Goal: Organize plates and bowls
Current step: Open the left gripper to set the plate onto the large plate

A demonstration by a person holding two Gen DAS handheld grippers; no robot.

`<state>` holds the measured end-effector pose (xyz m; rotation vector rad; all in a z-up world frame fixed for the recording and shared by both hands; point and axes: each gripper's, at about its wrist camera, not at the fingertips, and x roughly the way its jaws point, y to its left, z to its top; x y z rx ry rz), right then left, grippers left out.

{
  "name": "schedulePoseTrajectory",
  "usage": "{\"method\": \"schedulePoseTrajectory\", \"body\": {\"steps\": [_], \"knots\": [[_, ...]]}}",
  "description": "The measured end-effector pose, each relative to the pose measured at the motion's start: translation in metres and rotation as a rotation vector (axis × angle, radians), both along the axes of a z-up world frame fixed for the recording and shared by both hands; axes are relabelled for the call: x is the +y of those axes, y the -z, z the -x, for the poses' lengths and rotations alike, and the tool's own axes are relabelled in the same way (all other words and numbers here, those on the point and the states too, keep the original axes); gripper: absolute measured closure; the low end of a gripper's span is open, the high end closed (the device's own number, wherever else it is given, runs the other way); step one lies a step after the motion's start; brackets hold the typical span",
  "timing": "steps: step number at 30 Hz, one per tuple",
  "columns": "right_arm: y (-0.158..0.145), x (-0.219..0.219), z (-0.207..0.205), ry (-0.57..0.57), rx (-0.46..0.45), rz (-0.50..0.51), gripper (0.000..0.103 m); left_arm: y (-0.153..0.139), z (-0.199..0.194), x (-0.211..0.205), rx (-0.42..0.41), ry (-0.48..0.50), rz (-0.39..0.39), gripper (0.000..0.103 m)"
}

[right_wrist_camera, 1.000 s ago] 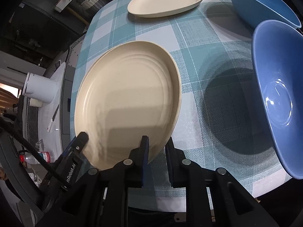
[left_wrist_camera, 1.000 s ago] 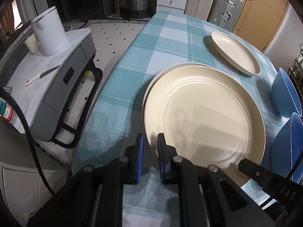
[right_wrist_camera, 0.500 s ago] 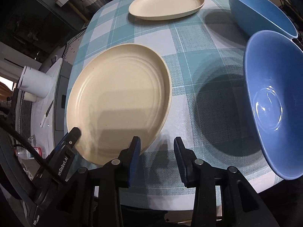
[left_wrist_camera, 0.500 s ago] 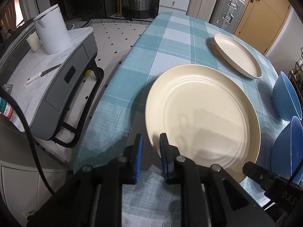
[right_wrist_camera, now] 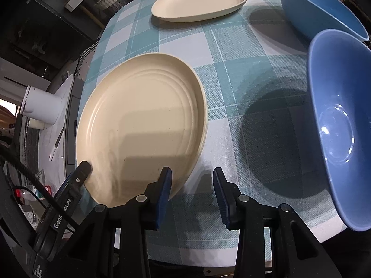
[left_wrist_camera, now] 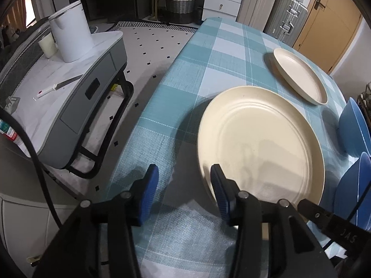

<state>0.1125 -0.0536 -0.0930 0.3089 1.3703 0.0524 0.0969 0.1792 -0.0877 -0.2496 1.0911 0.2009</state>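
Note:
A large cream plate point(left_wrist_camera: 259, 143) point(right_wrist_camera: 143, 125) lies flat on the teal checked tablecloth point(left_wrist_camera: 215, 55). My left gripper point(left_wrist_camera: 184, 185) hangs at the plate's near left rim, its jaws opening, only cloth between them, the right finger beside the rim. My right gripper point(right_wrist_camera: 192, 183) stands open at the plate's near right rim, which reaches just past its left finger without being pressed. A second cream plate point(left_wrist_camera: 299, 76) point(right_wrist_camera: 199, 0) sits farther back. Two blue bowls point(right_wrist_camera: 338, 120) point(right_wrist_camera: 320, 7) stand on the right.
The table's left edge point(left_wrist_camera: 148, 106) drops to a tiled floor. Beside it stands a grey side cart point(left_wrist_camera: 76, 106) with a white canister point(left_wrist_camera: 69, 37), a cup and a knife. Suitcases, drawers and a door are behind the table. A wire rack point(left_wrist_camera: 365, 97) shows at far right.
Both grippers were shut on the large plate's near rim and have let go. The plate has come down flat, covering the rim of a plate seen beneath it before.

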Motion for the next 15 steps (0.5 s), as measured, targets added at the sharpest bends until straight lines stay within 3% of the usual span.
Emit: {"method": "schedulePoseTrajectory", "body": {"steps": [7, 10, 15], "knots": [[-0.008, 0.001, 0.007, -0.025, -0.047, 0.018, 0.065, -0.013, 0.004, -0.007, -0.053, 0.009, 0.008, 0.056], [-0.016, -0.001, 0.013, -0.036, -0.082, 0.037, 0.05, -0.023, 0.008, -0.013, -0.081, 0.02, 0.011, 0.054], [-0.032, -0.013, 0.027, -0.037, -0.15, 0.02, 0.05, -0.041, 0.016, -0.03, -0.137, 0.061, 0.011, 0.052]]}}
